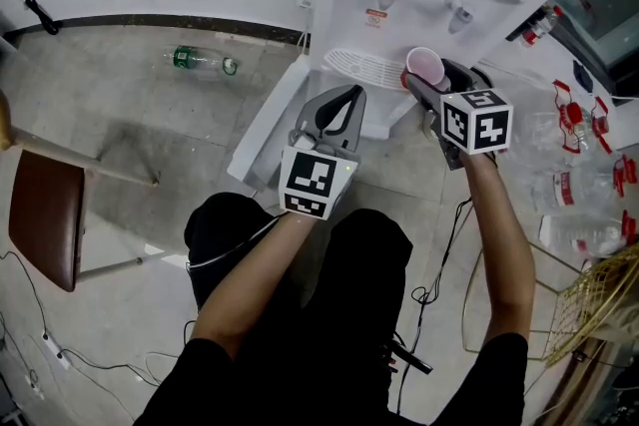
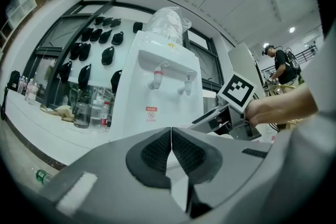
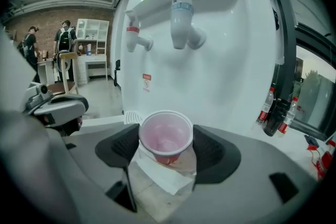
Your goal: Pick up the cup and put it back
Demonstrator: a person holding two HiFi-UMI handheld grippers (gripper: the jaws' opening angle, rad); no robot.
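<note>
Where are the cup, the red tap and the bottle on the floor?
cup (image 3: 165, 136): right gripper view, its pink inside.
red tap (image 3: 139, 39): right gripper view, its white spout.
bottle (image 1: 203, 61): head view, its middle.

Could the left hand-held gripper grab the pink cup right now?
Probably not. The cup is clamped in the right hand-held gripper, whose jaws cover both its sides, and the left hand-held gripper is shut, off to the side.

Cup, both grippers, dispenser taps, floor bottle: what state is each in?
Cup: upright, gripped, looks empty.
Right gripper: shut on the cup.
Left gripper: shut, holding nothing.
Taps: no water running.
Bottle: lying on its side on the floor.
</note>
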